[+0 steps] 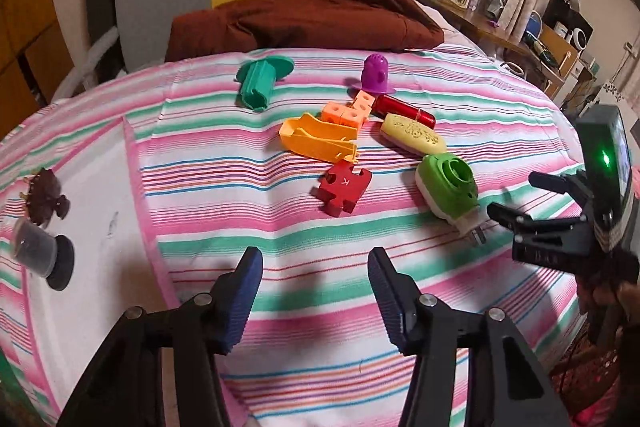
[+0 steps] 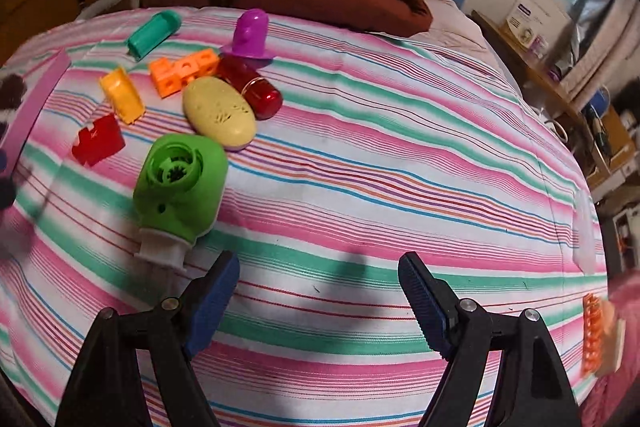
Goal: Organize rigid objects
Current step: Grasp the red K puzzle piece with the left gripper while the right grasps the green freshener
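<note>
- Hovering over the striped bedspread [image 1: 400, 259], the left gripper [image 1: 316, 291] stands part open with nothing between its blue pads; only cloth shows in the gap.
- The right gripper [image 2: 318, 291] is spread wide and also empty, close above the near edge of the bedspread; in the left wrist view it shows at the right edge [image 1: 516, 203], its tips just beside the green plug-in device [image 1: 446, 183].
- The loose things lie clustered toward the middle and far side: red puzzle piece [image 1: 344, 189], yellow scoop [image 1: 316, 141], orange cubes [image 1: 346, 111], cream oval case [image 1: 412, 135], red capsule [image 1: 404, 111], purple thimble-shaped toy [image 1: 376, 75] and teal mould [image 1: 260, 83].
- A white tray [image 1: 100, 227] at the left edge already holds a dark cup [image 1: 40, 251] and a brown claw clip [image 1: 44, 199].
- The step in hand looks like reaching for the next piece, nothing yet gripped.
- The green plug-in device is nearest the right gripper; taking it would call for lowering the jaws across its narrower body, not its prongs.
</note>
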Demonstrator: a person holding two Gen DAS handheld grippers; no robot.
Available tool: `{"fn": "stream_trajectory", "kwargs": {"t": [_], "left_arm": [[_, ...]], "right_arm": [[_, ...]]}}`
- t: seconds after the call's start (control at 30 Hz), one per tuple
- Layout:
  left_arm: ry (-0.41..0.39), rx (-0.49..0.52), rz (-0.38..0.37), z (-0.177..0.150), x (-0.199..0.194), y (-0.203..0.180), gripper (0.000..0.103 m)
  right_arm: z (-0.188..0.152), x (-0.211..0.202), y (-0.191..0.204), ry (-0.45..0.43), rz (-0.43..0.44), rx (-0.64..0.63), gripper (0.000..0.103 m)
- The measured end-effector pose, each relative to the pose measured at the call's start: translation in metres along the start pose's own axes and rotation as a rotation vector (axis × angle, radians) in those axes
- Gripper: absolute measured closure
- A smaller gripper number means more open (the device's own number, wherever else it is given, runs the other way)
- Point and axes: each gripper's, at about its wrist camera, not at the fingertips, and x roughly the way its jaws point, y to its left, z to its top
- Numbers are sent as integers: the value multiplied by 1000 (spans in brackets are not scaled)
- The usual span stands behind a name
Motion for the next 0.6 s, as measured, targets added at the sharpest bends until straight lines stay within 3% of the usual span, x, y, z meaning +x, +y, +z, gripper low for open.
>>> {"fn": "stream_trajectory", "kwargs": {"t": [0.2,0.4,0.6], "left_arm": [[25,12,-9,10,11,6,50],[51,11,-39,24,23,8,50],[53,91,-58,36,39,-12,51]], "right_arm": [[2,-2,-3,-11,-9,2,21],[7,-10,-20,-42,28,97,21],[9,-14,-25,-57,60,144,21]]}}
